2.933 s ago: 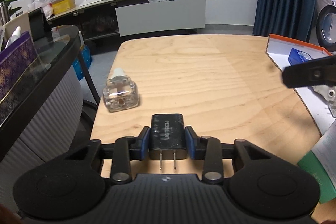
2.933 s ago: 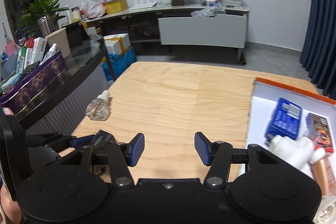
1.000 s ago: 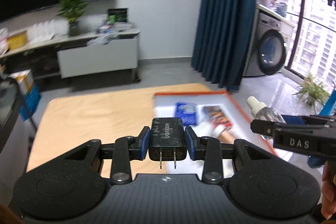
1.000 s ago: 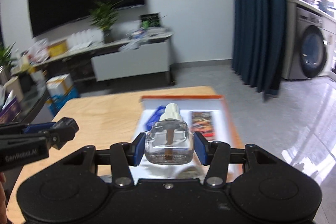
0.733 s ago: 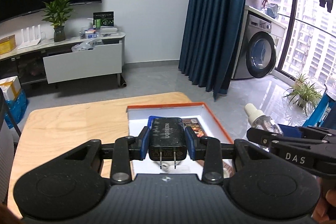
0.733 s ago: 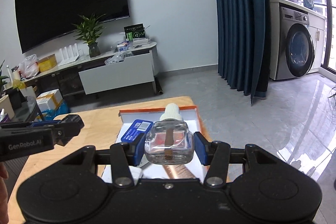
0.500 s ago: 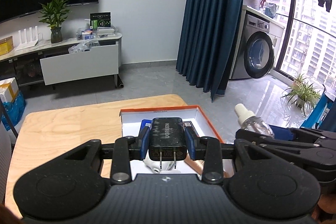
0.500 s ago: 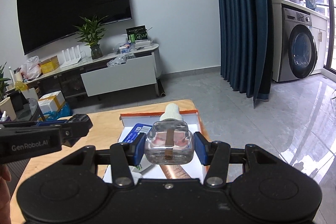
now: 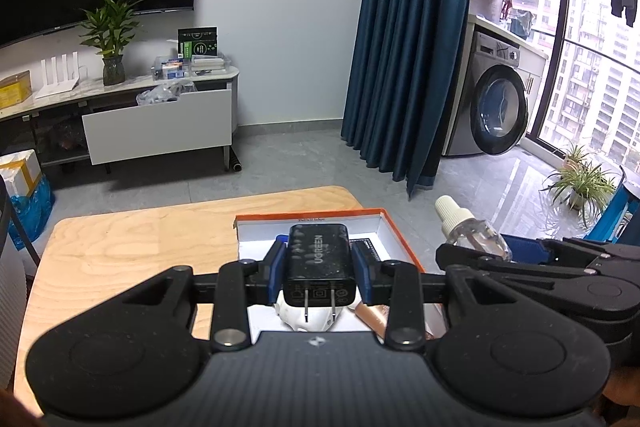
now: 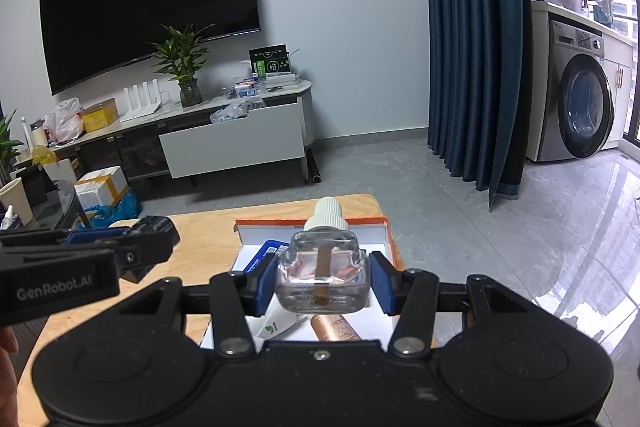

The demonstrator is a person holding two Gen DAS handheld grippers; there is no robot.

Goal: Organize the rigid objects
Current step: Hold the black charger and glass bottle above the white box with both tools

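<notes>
Left gripper (image 9: 319, 273) clamped charger (image 9: 319, 261) | right gripper (image 10: 323, 281) clamped glass bottle (image 10: 323, 269) | both above orange-rimmed box (image 9: 400, 239), neither yet deposited.

Black television (image 10: 148, 3), potted plant (image 10: 182, 67), blue curtain (image 10: 472, 47), washing machine (image 10: 580, 107).
</notes>
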